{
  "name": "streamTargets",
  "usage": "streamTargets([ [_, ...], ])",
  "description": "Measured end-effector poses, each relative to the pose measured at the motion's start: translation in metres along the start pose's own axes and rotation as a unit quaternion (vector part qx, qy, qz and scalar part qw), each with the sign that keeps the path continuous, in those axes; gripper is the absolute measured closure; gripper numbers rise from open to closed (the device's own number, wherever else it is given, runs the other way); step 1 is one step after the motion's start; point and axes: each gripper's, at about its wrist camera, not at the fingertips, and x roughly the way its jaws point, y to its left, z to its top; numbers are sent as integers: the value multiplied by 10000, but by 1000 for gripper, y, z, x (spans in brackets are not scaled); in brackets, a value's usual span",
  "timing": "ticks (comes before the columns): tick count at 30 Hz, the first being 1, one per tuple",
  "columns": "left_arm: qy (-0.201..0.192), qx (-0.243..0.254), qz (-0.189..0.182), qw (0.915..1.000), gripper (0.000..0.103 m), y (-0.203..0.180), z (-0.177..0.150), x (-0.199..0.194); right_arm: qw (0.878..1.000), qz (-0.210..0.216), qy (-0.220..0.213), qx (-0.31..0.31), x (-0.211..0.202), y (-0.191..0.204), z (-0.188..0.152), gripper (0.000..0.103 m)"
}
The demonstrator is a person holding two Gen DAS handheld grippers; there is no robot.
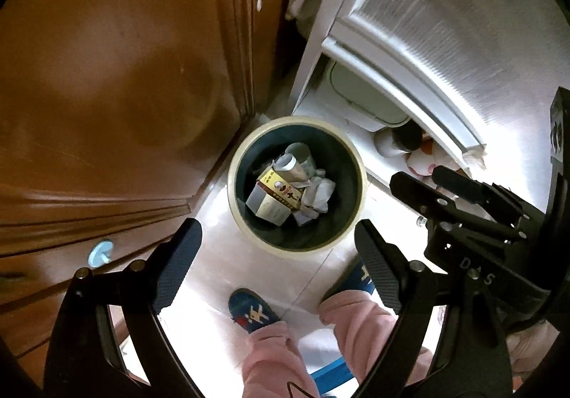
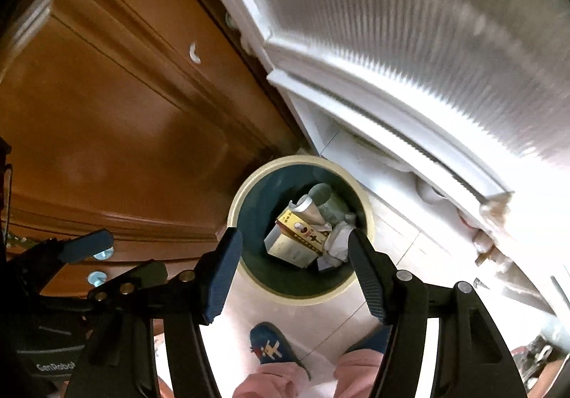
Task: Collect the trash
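Both tongs, left tongs (image 1: 278,262) and right tongs (image 2: 295,277), are hanging wide and empty above the trash bin (image 1: 237,163) holding a yellow box (image 1: 276,193).

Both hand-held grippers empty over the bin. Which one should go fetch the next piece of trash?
Either, marginally left. Both are open and empty above the bin, with no loose trash in view. The left hand-held gripper stands wider than the right hand-held gripper, so it probably takes bulkier items.
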Motion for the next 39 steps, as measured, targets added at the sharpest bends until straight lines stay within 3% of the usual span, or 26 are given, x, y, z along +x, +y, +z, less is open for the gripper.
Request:
streamTargets([
  [7,-245,46,-12,9997,17,-13,0,-68,9999,6,-120,-124,-69,10,1,39],
  [21,-1143,341,2,9929,17,-42,-3,-250,9945,-80,-935,-459,-271,55,17,39],
  [33,-2145,564,118,9750,17,-72,10,-396,9831,59,-1769,-469,-434,72,33,39],
  [39,-2624,520,210,9633,17,-81,11,-446,9754,37,-2147,-496,-505,81,39,39],
])
